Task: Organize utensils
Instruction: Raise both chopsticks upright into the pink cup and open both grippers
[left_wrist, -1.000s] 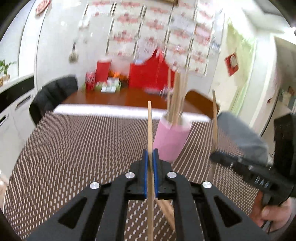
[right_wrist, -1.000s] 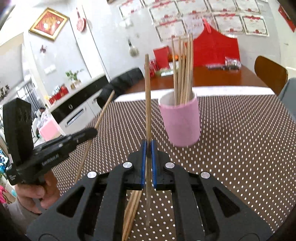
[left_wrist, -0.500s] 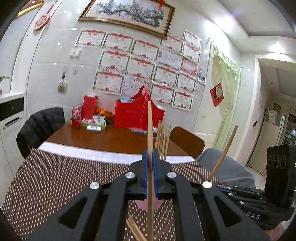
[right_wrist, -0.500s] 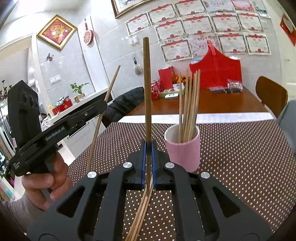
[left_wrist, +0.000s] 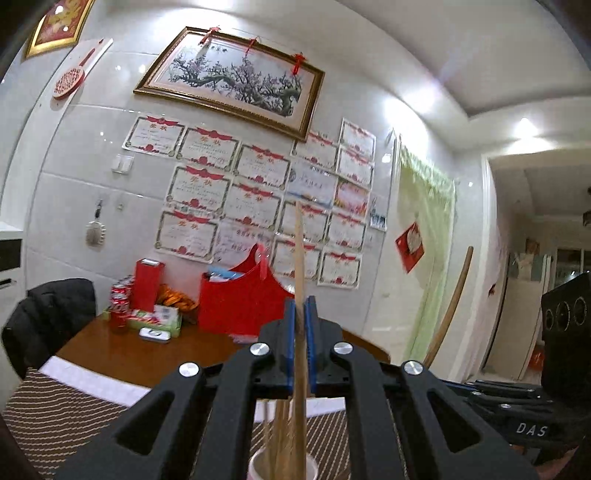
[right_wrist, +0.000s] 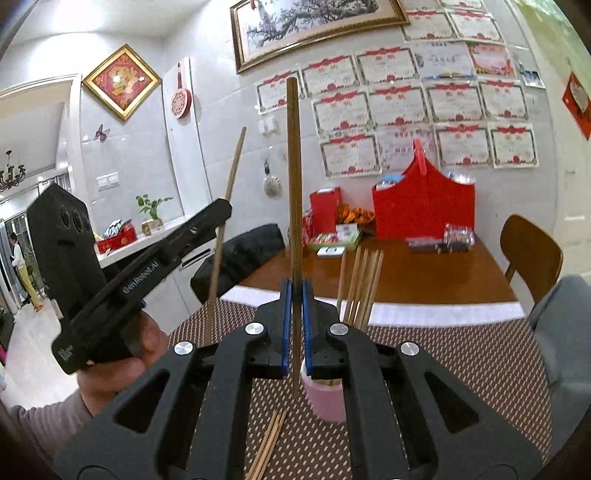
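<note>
Chopsticks were the business in hand, and each gripper had its fingers pressed narrow on a single one. The left gripper (left_wrist: 299, 343) pinched a pale chopstick (left_wrist: 298, 258) that stood nearly upright, its lower end hanging just above the pink cup (left_wrist: 282, 467) glimpsed at the bottom of the left wrist view. The right gripper (right_wrist: 295, 325) clamped a darker chopstick (right_wrist: 293, 166) the same way, upright, with its lower tip hanging near the cup's rim; whether it was over the mouth could not be told. In the right wrist view the cup already held a bundle of sticks (right_wrist: 364, 284) leaning to one side, and a few loose chopsticks (right_wrist: 269, 443) lay on the dotted table mat (right_wrist: 461, 369) just beside the cup. Such sticks looked light, stiff and smooth, so they seemed apt to pivot or slide between flat pads if squeezed off-centre. A hold near the middle, as both grippers had, appeared soundest, keeping the stick plumb while the tip was steered into the cup. Judging by the bundle, the light cup might tip if a stick were pushed against its wall.
</note>
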